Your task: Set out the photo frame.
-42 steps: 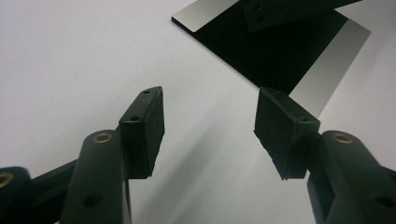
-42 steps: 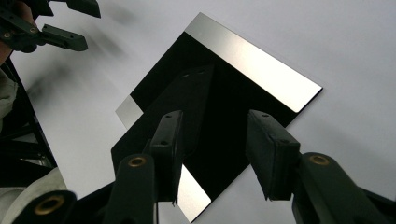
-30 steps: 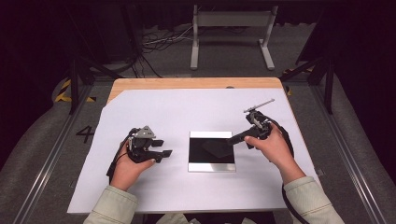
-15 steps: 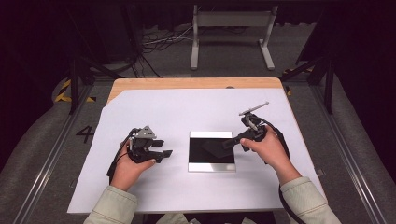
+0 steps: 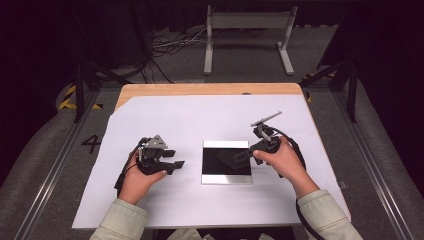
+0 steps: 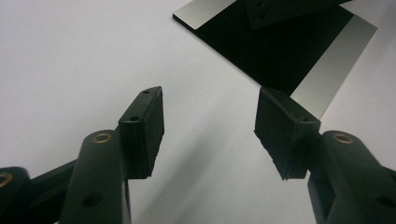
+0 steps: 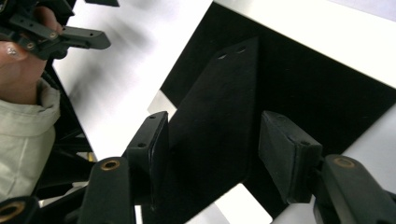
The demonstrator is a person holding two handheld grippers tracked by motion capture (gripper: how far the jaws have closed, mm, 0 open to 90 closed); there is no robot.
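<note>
The left gripper (image 5: 172, 164) is resting on the white sheet (image 5: 165, 115) with its jaws spread and empty. The square black plate (image 5: 226, 161) is lying just beyond its tips. The right gripper (image 5: 239, 155) is hanging over that plate, jaws parted around nothing. It should be lowering squarely, straddling one bright edge strip (image 7: 322, 35) before pinching, so the thin plate is not skidding away.
</note>
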